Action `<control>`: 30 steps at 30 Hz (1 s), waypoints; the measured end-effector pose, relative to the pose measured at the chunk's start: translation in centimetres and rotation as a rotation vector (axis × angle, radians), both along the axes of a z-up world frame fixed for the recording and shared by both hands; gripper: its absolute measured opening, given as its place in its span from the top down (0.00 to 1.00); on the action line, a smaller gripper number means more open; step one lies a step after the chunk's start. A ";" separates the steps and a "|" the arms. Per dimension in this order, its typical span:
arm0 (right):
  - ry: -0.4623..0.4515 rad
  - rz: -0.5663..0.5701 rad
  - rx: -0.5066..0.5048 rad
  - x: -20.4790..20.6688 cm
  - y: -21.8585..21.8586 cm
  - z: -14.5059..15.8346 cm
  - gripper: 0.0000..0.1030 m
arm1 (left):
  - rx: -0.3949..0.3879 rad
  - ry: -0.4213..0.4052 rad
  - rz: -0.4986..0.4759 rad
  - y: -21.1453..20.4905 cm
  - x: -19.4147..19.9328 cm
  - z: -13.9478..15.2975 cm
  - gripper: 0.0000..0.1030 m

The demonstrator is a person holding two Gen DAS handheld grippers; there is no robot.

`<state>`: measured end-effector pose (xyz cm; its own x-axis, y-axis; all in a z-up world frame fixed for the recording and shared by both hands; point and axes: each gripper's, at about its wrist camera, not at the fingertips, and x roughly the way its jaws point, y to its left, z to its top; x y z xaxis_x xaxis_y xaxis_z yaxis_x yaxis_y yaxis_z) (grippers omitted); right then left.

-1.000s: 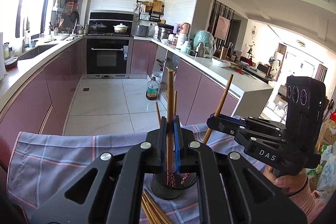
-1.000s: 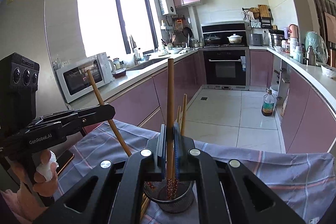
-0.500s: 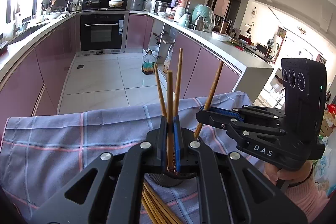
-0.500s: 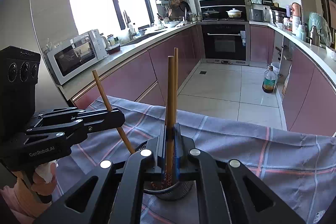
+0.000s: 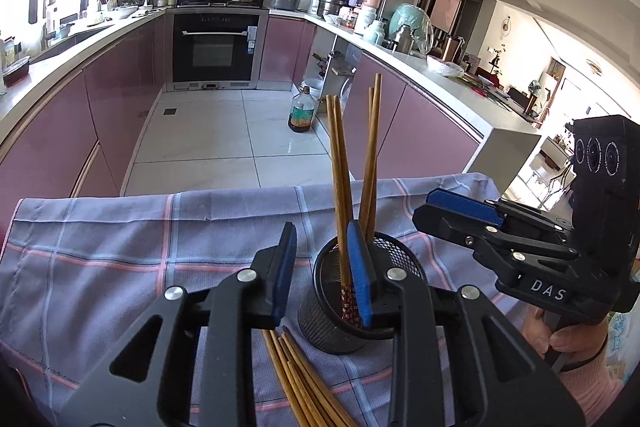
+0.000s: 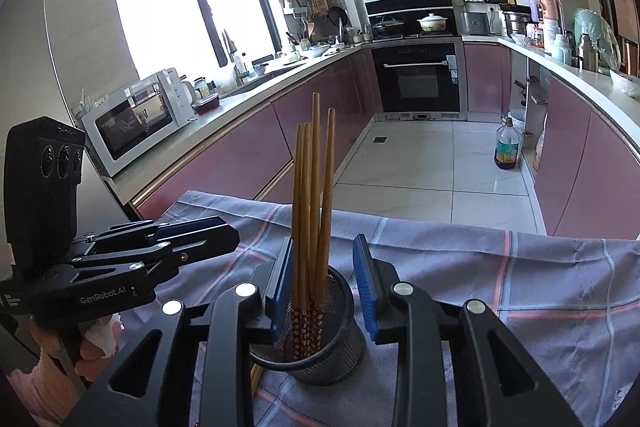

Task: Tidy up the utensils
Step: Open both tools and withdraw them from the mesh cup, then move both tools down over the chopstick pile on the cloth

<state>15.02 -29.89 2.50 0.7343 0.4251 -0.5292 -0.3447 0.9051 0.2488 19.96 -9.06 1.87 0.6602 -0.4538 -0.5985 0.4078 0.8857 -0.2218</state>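
A black mesh cup (image 5: 340, 323) stands on the checked cloth and holds several wooden chopsticks (image 5: 340, 195) upright; it also shows in the right wrist view (image 6: 320, 343) with the chopsticks (image 6: 312, 211). My left gripper (image 5: 322, 267) is open and empty just above the cup's near rim. My right gripper (image 6: 322, 275) is open and empty, its fingers on either side of the cup. More chopsticks (image 5: 300, 383) lie loose on the cloth before the cup. Each gripper shows in the other's view, the right one (image 5: 460, 215) and the left one (image 6: 192, 239).
The table is covered by a blue and pink checked cloth (image 5: 120, 259), with its far edge dropping to the kitchen floor (image 5: 200, 147). Pink cabinets and counters line both sides. A microwave (image 6: 136, 119) stands on the left counter.
Both grippers were shut on a chopstick each over the cup. They lowered them in and opened; both chopsticks now stand in the cup.
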 end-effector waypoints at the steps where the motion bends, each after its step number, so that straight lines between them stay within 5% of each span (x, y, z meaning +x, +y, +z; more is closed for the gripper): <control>1: -0.002 0.001 0.004 -0.3 0.0 -0.1 0.72 | -0.002 -0.002 0.002 0.2 -0.3 -0.1 0.75; 16: -0.066 0.123 0.020 -5.3 1.5 0.1 0.67 | 0.051 -0.114 0.068 3.7 -6.7 -0.7 0.67; 30: 0.162 0.220 -0.078 -6.7 5.6 -7.3 0.67 | 0.144 0.034 0.067 5.8 -10.3 -8.6 0.66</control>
